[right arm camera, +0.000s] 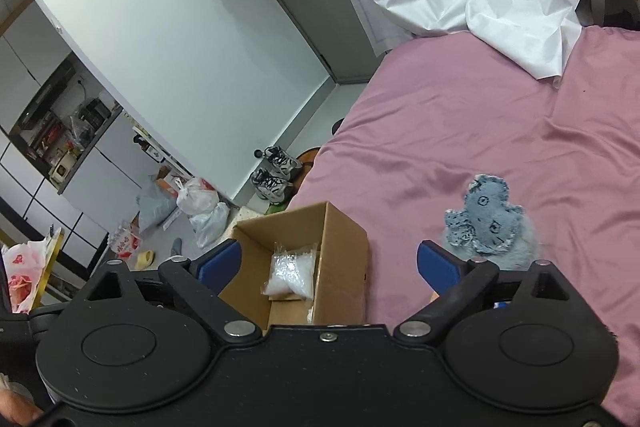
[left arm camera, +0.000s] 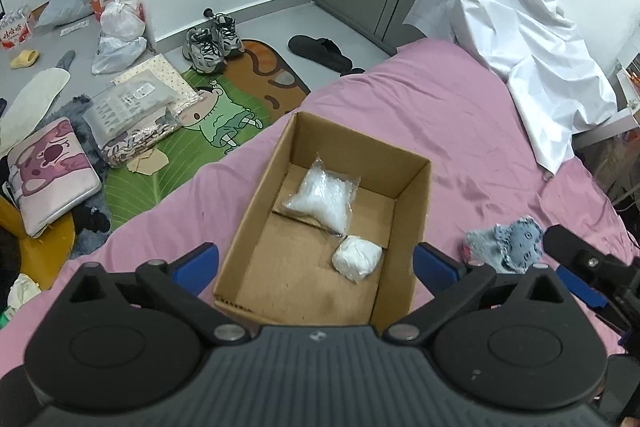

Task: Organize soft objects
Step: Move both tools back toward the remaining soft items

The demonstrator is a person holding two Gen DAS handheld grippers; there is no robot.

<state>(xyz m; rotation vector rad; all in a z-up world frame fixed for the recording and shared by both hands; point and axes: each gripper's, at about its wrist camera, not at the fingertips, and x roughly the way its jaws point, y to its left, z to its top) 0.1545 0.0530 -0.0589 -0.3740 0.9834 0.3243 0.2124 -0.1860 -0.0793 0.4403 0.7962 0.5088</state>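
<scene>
An open cardboard box (left arm camera: 256, 231) stands on the pink bed. Inside it lie a clear bag of white filling (left arm camera: 322, 193) and a small white wrapped bundle (left arm camera: 357, 257). My left gripper (left arm camera: 316, 261) hangs over the box's near side, open wide, nothing between its blue pads. A blue denim soft toy (left arm camera: 510, 241) lies on the sheet right of the box. In the right wrist view the box (right arm camera: 340, 251) and the bag of filling (right arm camera: 290, 271) sit below my right gripper (right arm camera: 328, 261), which is open and empty; the denim toy (right arm camera: 484, 217) lies just beyond its right pad.
A crumpled white sheet (left arm camera: 516, 27) covers the far end of the bed (left arm camera: 420, 115). The floor on the left holds a cartoon mat (left arm camera: 208, 131), sneakers (left arm camera: 212, 43), a black slipper (left arm camera: 320, 51), plastic bags (left arm camera: 120, 23), packaged items and a cushion (left arm camera: 48, 175).
</scene>
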